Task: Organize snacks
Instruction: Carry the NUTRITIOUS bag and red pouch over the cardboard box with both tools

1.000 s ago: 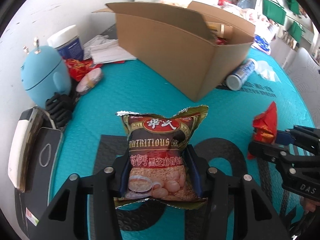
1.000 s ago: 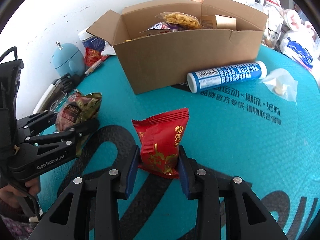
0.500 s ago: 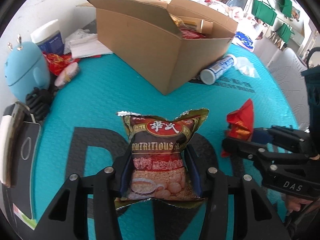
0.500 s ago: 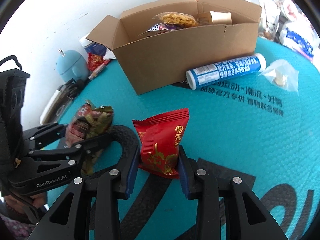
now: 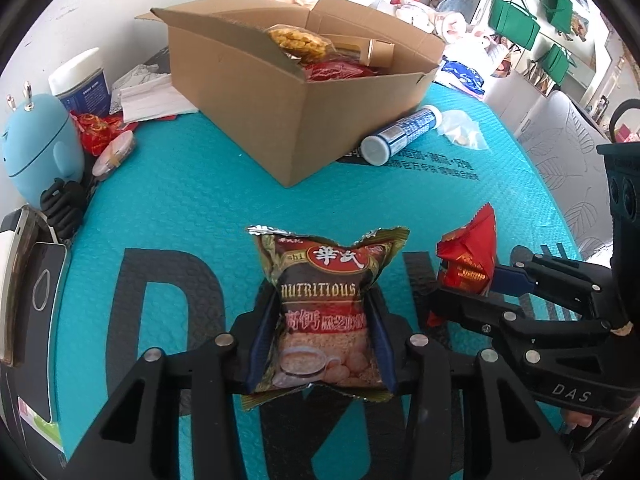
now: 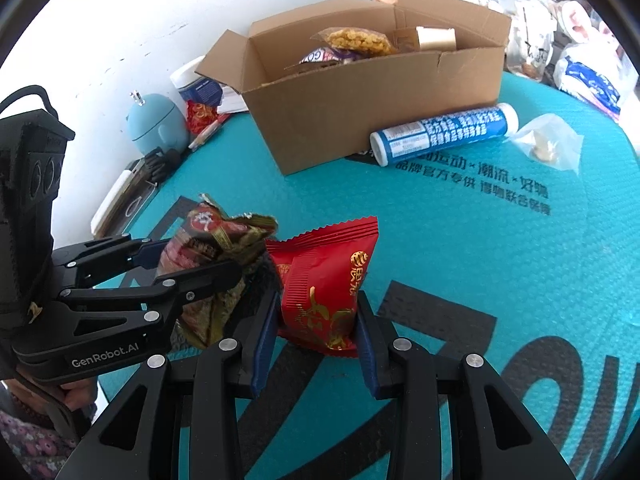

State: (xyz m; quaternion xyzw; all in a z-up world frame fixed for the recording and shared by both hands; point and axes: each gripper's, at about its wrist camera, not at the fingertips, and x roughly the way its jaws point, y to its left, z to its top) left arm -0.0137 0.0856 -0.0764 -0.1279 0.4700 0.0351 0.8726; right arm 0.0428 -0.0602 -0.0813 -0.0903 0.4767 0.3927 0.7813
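Both packets have risen off the teal padded bench [image 5: 200, 184] since a second ago, and your two grippers have drawn closer together, with the open brown cardboard box [image 5: 320, 120] now showing more of its inside. Your left gripper [image 5: 320, 328] has its fingers pressed in on the lower half of the brown foil cereal packet [image 5: 324, 300], held upright so the top edge stays free to go in first. Your right gripper [image 6: 316, 332] pinches the red crinkle-edged snack packet [image 6: 324, 280] the same way, low down and upright. You hold them side by side, just apart, facing the box, likely so both can drop in at once.

Snacks already lie in the box, a clear bag of yellow pieces [image 6: 354, 40] on top; what sits under them is hidden by the box wall. A blue and white tube [image 6: 444, 132] lies against the box, a small clear plastic bag [image 6: 548, 144] beside it. Your hands are mostly cut off at the frame edges
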